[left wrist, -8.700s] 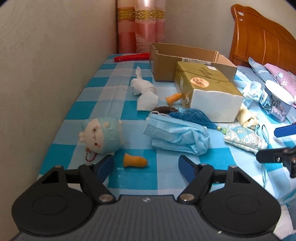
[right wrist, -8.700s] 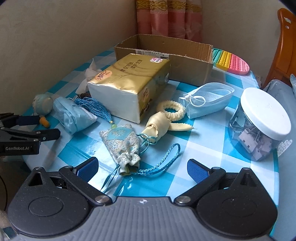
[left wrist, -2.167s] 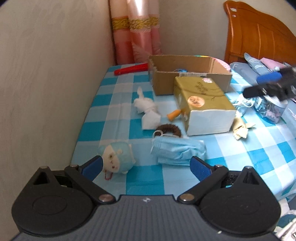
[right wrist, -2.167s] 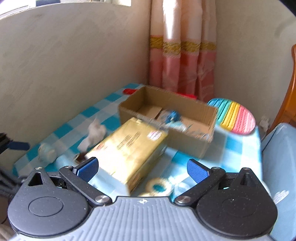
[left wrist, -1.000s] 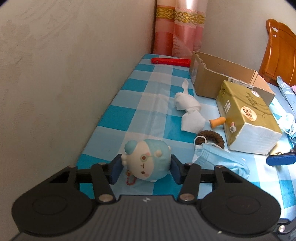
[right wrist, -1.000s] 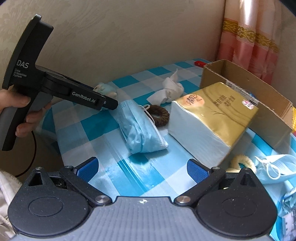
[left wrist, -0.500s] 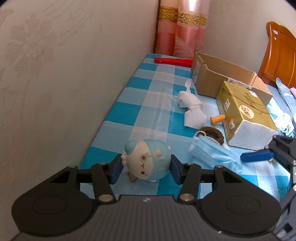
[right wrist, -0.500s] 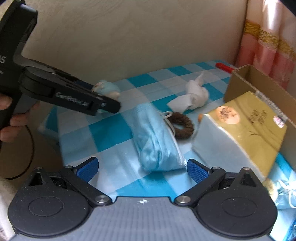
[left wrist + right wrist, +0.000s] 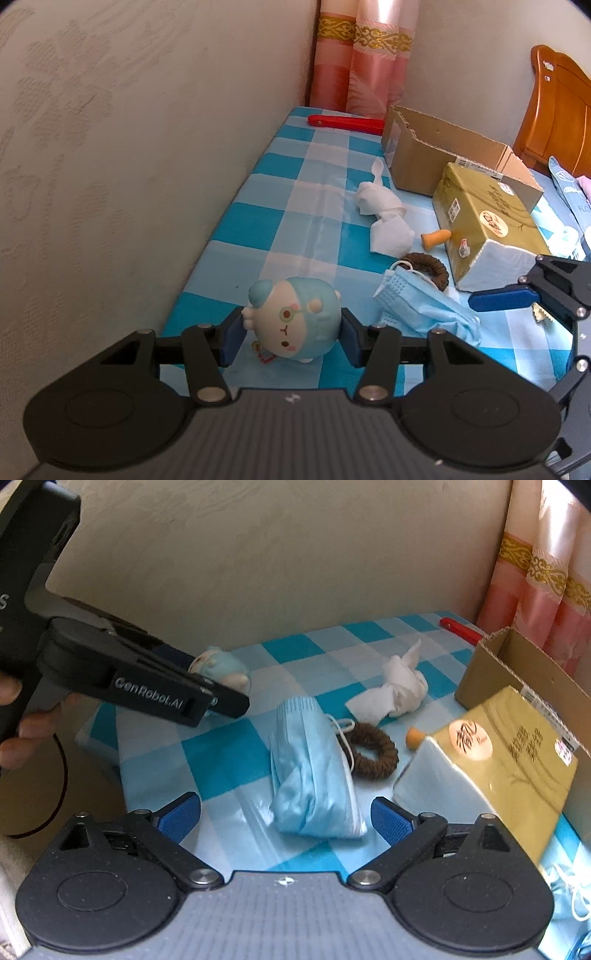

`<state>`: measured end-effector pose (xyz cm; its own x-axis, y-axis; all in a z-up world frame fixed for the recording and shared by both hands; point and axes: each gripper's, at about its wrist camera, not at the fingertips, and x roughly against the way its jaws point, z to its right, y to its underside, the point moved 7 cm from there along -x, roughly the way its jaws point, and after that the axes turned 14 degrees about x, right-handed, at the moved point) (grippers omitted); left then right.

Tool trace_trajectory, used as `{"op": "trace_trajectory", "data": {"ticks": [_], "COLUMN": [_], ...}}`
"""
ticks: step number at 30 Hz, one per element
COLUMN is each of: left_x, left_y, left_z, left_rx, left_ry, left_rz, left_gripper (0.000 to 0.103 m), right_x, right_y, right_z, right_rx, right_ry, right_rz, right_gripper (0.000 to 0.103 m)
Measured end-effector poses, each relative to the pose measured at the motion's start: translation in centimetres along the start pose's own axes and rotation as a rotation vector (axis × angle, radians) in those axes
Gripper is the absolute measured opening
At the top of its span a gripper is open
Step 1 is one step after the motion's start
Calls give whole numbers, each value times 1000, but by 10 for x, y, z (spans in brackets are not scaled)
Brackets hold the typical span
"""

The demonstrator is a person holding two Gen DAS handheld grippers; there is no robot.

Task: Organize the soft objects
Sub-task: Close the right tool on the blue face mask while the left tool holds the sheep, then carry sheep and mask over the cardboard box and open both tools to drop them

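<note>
Left tool (image 9: 291, 334) stays clamped on the one plush toy (image 9: 293, 325) near the table's (image 9: 291, 206) left edge. Right tool (image 9: 286, 818), jaws wide and empty, has closed in on one blue mask (image 9: 312, 771); one brown scrunchie (image 9: 373, 755) touches it.

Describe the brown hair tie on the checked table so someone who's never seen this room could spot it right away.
Find the open cardboard box at the table's far end, then the gold tissue pack lying in front of it. By the pack's near white end sits the brown hair tie, partly under the blue face mask. It is the only dark, ribbed ring there.
</note>
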<state>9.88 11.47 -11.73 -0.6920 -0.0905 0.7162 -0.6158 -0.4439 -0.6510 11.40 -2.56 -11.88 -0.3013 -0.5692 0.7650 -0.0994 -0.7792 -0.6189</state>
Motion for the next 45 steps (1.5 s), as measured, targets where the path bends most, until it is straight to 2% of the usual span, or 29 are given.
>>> {"op": "trace_trajectory", "data": {"ticks": [4,16,21,25,31,37,45], "left_x": [-1,-1,0,2,7,17,38], "left_y": [-1,-1,-1,-1,1,2,0], "left_z": [-1,-2,-2,-1,1,5,20], "left_rx": [1,0,-7,-14,-28,-49,-98], "left_ry": [1,3,8,8,4,9,37], "left_rz": [-1,-4,-10,-14,-17,-30,-37], "left_gripper": [52,52,52,53,52,52,52], "right_x": [-5,-16,-15,-13,-10,3,41], "right_y": [0,-13,-15,-16,-14,-12,-12], "right_z": [-4,1,3,2,3,5,9], "right_rx": [3,-17,-25,-29,-36,-43,-58], "right_ry": [-45,0,19,15,32,50,67], "right_rz": [-17,-23,-34,-39,-51,-40,5], "right_gripper": [97,78,67,51,40,38,38]}}
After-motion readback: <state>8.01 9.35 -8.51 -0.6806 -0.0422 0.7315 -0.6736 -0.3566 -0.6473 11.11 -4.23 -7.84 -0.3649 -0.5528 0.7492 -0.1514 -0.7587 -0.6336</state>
